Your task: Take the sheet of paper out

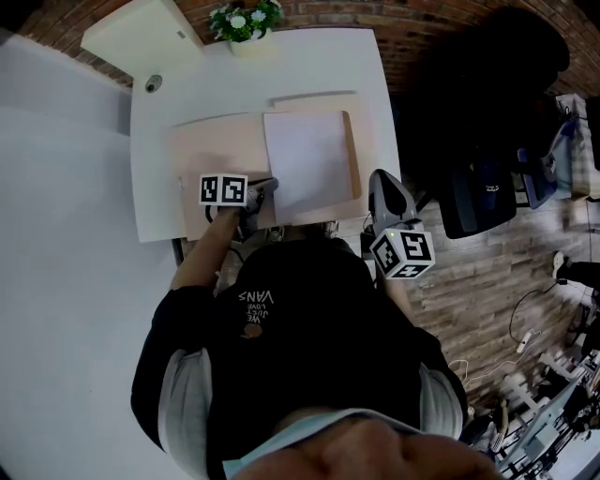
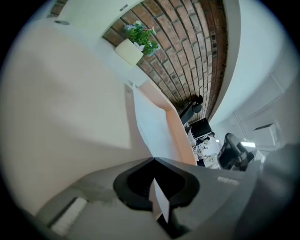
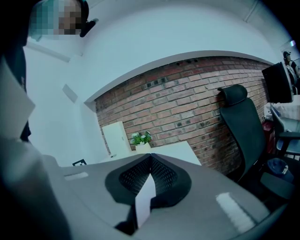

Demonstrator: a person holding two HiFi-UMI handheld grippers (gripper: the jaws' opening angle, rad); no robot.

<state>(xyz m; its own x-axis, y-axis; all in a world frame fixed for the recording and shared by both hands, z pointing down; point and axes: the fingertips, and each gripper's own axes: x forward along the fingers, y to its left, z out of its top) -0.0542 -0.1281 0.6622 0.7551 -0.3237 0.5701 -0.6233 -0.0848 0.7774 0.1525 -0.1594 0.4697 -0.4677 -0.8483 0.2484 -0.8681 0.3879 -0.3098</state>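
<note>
A white sheet of paper (image 1: 307, 161) lies on an open tan folder (image 1: 216, 145) on the white table (image 1: 178, 98). In the left gripper view the sheet (image 2: 150, 122) narrows straight into the closed jaw tips. My left gripper (image 1: 270, 187) sits at the sheet's left edge near the table's front, shut on that edge. The right gripper (image 1: 379, 180) hangs beyond the table's front right corner, apart from folder and sheet. It is shut (image 3: 151, 155) with nothing in it and points across the table toward the brick wall.
A potted plant (image 1: 246, 21) stands at the table's far edge, with a white board (image 1: 141, 36) and a small round object (image 1: 153, 83) at the far left. A black office chair (image 1: 487, 187) stands to the right on the wooden floor.
</note>
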